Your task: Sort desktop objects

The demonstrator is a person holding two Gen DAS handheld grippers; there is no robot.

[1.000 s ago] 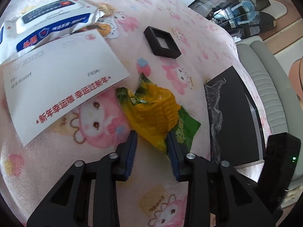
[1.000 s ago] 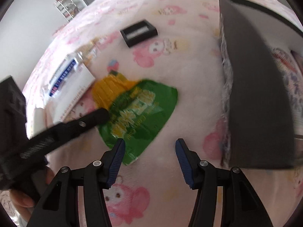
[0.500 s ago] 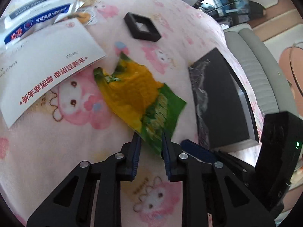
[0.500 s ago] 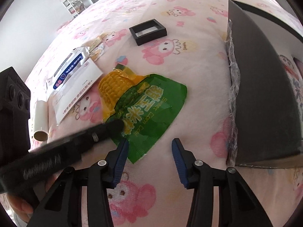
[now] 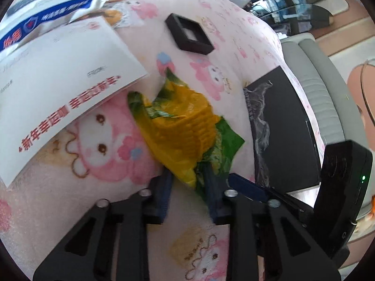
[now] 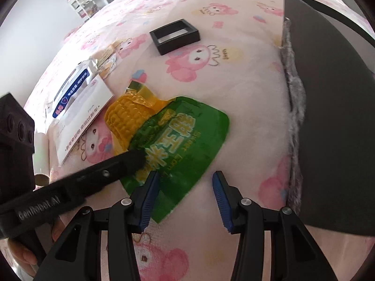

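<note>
A vacuum-packed corn cob in a green and yellow bag (image 5: 182, 135) lies on the pink cartoon-print cloth (image 5: 117, 210). My left gripper (image 5: 187, 185) is shut on the near edge of the corn bag; its finger also shows in the right wrist view (image 6: 131, 159), pressing on the bag (image 6: 178, 135). My right gripper (image 6: 185, 196) is open, its left finger over the bag's near corner, its right finger over bare cloth.
A white envelope with red print (image 5: 58, 89) and a blue-white wipes pack (image 5: 46, 16) lie to the left. A small black square box (image 5: 189, 35) sits farther back. A large dark flat box (image 6: 332, 107) lies on the right. A grey sofa (image 5: 323, 89) is beyond.
My left gripper has closed on the corn bag's edge and crumpled it. My right gripper has moved in closer to the bag and stays open.
</note>
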